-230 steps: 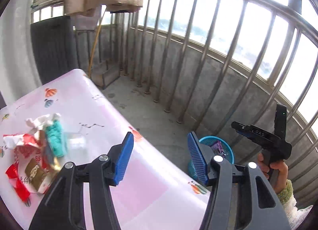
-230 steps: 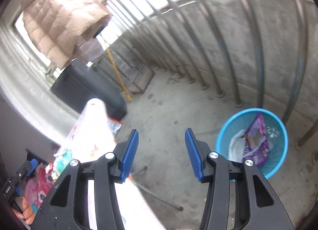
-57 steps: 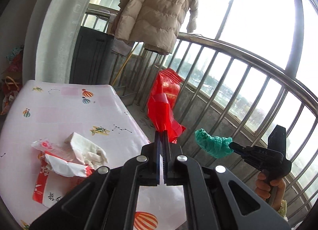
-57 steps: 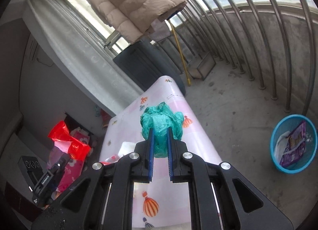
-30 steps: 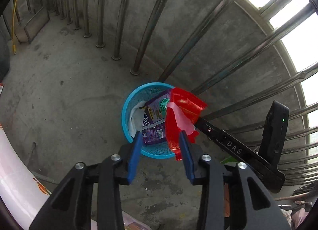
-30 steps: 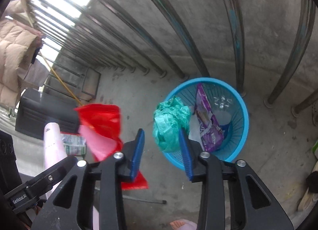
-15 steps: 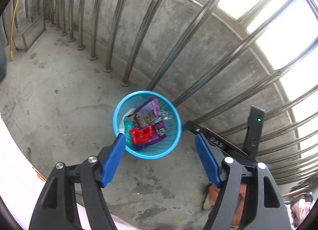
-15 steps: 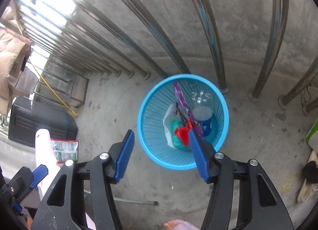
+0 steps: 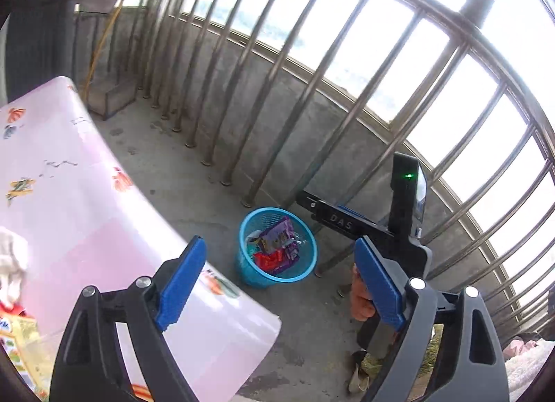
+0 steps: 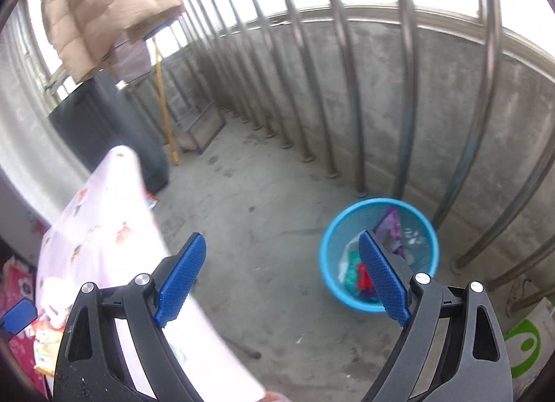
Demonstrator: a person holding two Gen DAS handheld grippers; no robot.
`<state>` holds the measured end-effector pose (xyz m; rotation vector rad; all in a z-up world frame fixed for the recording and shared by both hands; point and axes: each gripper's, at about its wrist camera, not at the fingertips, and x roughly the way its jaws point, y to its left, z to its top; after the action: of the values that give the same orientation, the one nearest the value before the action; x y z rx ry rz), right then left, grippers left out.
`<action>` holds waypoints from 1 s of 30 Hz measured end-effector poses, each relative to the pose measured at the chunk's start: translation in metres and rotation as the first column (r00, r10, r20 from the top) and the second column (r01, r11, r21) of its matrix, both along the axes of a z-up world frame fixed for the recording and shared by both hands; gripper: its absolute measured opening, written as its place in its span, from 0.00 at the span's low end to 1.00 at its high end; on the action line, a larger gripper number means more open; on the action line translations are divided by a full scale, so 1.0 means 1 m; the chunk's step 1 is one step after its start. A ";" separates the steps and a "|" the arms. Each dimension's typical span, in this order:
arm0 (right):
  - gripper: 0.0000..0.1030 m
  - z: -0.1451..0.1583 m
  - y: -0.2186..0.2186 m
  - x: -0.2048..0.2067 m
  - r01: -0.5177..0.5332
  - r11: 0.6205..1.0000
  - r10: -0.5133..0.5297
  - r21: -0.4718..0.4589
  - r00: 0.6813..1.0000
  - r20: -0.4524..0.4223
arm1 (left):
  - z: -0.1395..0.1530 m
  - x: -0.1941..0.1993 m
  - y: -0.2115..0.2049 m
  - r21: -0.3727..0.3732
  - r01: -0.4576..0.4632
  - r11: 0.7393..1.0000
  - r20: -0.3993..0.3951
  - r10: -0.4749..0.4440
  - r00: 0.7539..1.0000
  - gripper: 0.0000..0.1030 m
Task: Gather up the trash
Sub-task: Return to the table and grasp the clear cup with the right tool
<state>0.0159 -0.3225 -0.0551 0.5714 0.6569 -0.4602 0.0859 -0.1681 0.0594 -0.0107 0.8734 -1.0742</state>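
A blue mesh trash basket (image 9: 250,277) stands on the concrete floor by the railing. It holds a purple wrapper (image 9: 275,236) and a red wrapper (image 9: 269,259); in the right wrist view the basket (image 10: 327,265) also shows a green wad (image 10: 352,275). My left gripper (image 9: 279,282) is open and empty, above the table's corner. My right gripper (image 10: 279,279) is open and empty above the floor, left of the basket; it also shows in the left wrist view (image 9: 333,216). Leftover wrappers (image 9: 10,301) lie at the table's left edge.
The pink patterned table (image 9: 69,194) fills the left. Steel railing bars (image 9: 305,96) and a low concrete wall run behind the basket. A beige coat (image 10: 104,3) hangs above a dark cabinet (image 10: 100,124). A white bag with a green mark (image 10: 527,343) sits at the right.
Both grippers opened over the basket and dropped the red wrapper and the green wad into it. Both have since lifted and swung back from the basket toward the table.
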 end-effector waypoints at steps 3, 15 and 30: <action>0.83 0.012 0.033 0.017 -0.141 0.990 0.140 0.026 0.989 0.037 | 0.006 -0.005 0.068 -0.020 -0.126 0.992 0.048 0.127 0.991 0.82; 0.83 0.017 0.148 0.064 -0.551 0.814 0.546 0.186 0.834 0.080 | -0.030 -0.018 0.258 -0.110 -0.497 0.861 0.041 0.504 0.863 0.82; 0.80 -0.011 0.218 0.101 -0.661 0.686 0.691 0.305 0.723 0.013 | -0.079 0.010 0.236 -0.076 -0.476 0.876 -0.015 0.477 0.879 0.46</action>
<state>0.1172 -0.1045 -0.0661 0.5341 0.9911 0.3268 0.0963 0.0678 -0.0197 -0.2769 0.7701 -0.6400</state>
